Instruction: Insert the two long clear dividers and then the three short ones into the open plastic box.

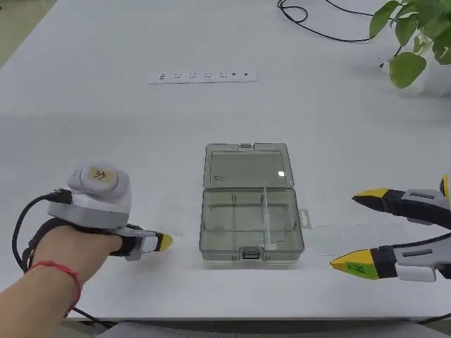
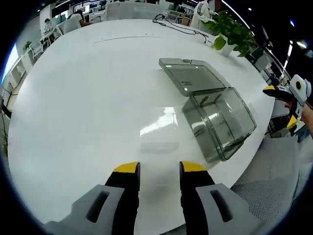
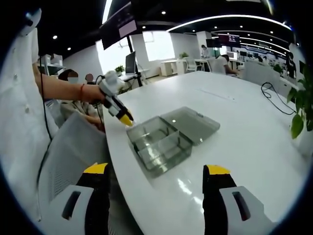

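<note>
The open clear plastic box (image 1: 232, 236) lies near the table's front edge, its lid (image 1: 246, 167) folded flat behind it. One clear divider (image 1: 266, 215) stands inside, running front to back right of centre. Faint clear dividers (image 2: 159, 128) lie flat on the table left of the box, just ahead of my left gripper (image 2: 160, 169), whose jaws stand a narrow gap apart with nothing between them. That gripper (image 1: 161, 243) points at the box's left side. My right gripper (image 1: 359, 229) hovers wide open right of the box (image 3: 159, 142), above more clear pieces (image 1: 345, 232).
A white power strip (image 1: 202, 75) lies at the back of the table. Black cable (image 1: 310, 21) and a potted plant (image 1: 416, 35) sit at the back right. The table's front edge (image 1: 268, 310) runs just below the box.
</note>
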Available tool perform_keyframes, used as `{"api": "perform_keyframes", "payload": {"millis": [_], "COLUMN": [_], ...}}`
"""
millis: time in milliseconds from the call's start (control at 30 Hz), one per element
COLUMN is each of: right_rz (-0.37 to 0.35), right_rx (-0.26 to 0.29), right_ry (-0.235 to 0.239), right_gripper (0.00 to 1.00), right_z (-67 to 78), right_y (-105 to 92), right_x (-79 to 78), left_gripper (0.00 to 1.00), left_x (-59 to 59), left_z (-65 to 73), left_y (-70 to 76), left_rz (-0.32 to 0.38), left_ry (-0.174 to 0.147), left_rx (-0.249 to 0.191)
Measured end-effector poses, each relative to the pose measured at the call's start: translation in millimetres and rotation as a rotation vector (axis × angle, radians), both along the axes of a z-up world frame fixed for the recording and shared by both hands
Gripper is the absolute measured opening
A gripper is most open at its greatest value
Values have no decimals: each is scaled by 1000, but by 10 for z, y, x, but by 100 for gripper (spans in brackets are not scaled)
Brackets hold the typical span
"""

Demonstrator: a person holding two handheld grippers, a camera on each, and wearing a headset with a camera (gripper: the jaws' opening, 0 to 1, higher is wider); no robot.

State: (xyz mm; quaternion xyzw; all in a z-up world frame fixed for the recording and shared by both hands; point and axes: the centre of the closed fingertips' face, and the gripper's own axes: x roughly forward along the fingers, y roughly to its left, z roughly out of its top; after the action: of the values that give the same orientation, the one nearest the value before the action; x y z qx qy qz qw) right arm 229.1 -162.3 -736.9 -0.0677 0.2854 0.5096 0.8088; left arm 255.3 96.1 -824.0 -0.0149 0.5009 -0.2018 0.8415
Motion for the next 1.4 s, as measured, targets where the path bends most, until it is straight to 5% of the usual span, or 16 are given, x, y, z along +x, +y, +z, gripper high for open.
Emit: {"api": "perform_keyframes", "payload": {"millis": [567,733,833,967,1033,1133,1200,1400], "right_rz": [0,-20,-37,-59,-88,-103,-129,-173], "right_rx": [-14,-1,21,55,72,109,120,184], "right_ry": [-1,13,22,31,75,63,114,93], "right_gripper": [78,78,78,77,78,77,77,68], "right_z": [84,123,184,283,315,417,435,600], "right_y": [107,164,230,335,386,480,534,705], "right_x": [15,30,57,103,117,174,184,296], "left_gripper": [30,30,30,30,30,30,30,30], "left_x": [74,126,125,121,120,115,116,96], "left_z": [365,547,649,723,761,828,881,973], "left_y": [-141,-302,-427,-539,-594,-686,-751,-938], "left_rz": [53,58,63,59,63,63,53,34], "left_ry": [-90,-134,-147,-158,-159,-166,-180,-189], "left_rx": [-159,-248,-313,-355,-380,-419,-439,-485]}}
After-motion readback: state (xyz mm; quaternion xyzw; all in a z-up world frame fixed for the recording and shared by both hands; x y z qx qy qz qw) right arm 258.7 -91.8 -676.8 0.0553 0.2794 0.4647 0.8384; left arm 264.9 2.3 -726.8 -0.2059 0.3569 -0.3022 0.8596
